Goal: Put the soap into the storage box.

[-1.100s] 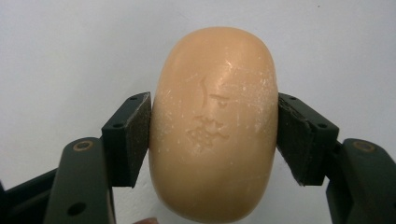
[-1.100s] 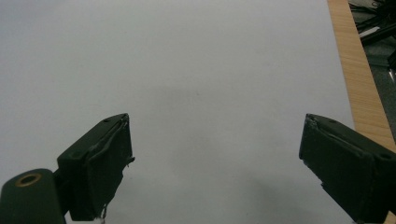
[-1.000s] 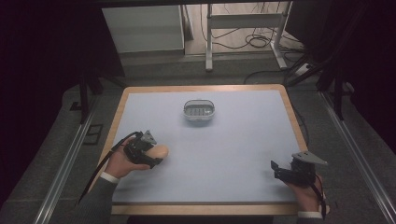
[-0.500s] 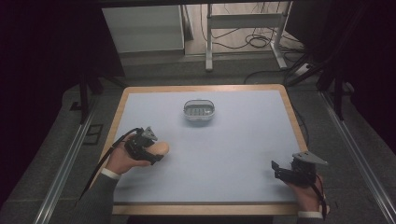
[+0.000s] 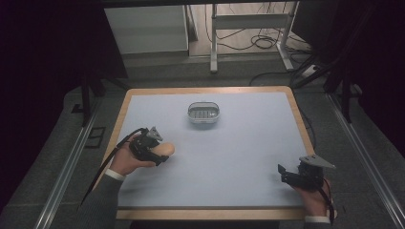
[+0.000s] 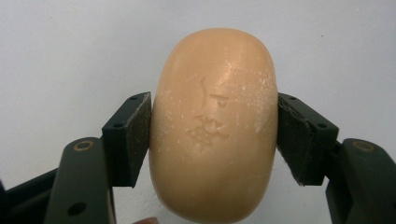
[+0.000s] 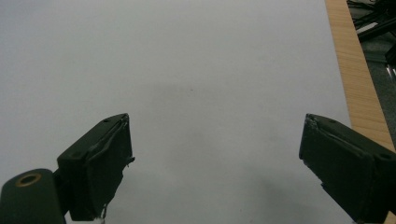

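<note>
The left gripper held a bar of tan soap across its narrow waist, one pad pressed on each curved side, over the near-left part of the desk. The likeliest trouble was a slip: the soap's flanks were rounded and smooth, much of the bar stood beyond the pads, and any tilt or loosened squeeze could have let it twist or squirt out onto the desk. A harder squeeze might have dented it.

The right gripper stood with its fingers spread wide and nothing between them, low over the near-right corner.

The left gripper view showed the pad contact and a worn stamp on the soap's face, which the high view could not resolve. The high view alone showed a small oval dish toward the far middle, well apart from both grippers.
</note>
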A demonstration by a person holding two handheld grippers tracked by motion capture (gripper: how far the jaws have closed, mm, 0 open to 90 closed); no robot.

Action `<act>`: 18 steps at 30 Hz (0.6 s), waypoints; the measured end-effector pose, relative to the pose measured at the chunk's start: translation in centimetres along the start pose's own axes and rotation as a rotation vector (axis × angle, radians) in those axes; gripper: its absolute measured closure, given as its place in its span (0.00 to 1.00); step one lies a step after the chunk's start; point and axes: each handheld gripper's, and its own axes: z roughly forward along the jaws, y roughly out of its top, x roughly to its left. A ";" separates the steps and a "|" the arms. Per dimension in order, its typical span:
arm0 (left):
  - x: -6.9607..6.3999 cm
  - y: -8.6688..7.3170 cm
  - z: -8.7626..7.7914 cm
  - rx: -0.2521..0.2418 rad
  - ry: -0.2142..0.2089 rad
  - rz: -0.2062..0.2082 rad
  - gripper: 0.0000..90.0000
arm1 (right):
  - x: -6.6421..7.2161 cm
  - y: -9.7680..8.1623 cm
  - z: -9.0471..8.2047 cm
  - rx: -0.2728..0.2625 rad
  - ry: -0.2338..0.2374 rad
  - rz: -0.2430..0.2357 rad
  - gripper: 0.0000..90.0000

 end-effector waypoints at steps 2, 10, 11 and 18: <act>0.1 0.1 0.0 -0.006 -0.004 -0.003 0.36 | 0.0 0.0 0.0 -0.001 0.000 0.000 0.10; 0.3 0.4 0.3 -0.001 -0.007 -0.006 0.36 | 0.0 0.0 -0.1 -0.003 -0.002 0.001 0.10; 0.3 0.4 0.3 -0.002 -0.007 -0.005 0.36 | 0.0 0.0 -0.1 -0.003 -0.003 0.001 0.10; 0.4 0.9 0.2 -0.005 -0.006 0.001 0.36 | 0.0 0.0 -0.1 -0.003 -0.002 0.001 0.10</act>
